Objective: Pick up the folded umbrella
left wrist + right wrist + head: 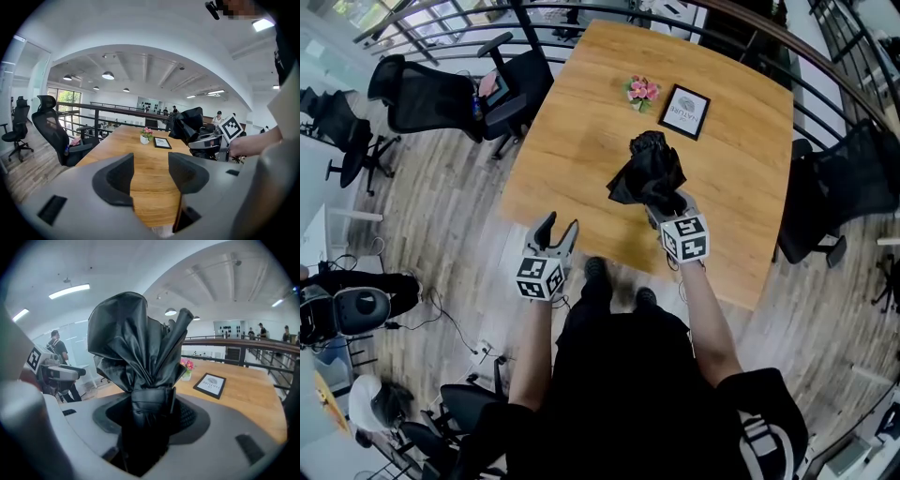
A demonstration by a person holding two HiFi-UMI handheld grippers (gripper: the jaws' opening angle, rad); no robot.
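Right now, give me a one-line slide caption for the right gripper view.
Right gripper shut on the folded black umbrella, wooden table and framed card behind.

A light wooden table point(581, 159) stands on the plank floor point(459, 216). Toward its far end sits a small pot of pink flowers point(641, 92), and just beside it a dark-framed picture point(684, 112) leans upright. The near half is bare wood.

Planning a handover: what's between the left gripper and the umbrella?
Only bare table. The head view shows nothing else between the left gripper and the umbrella.
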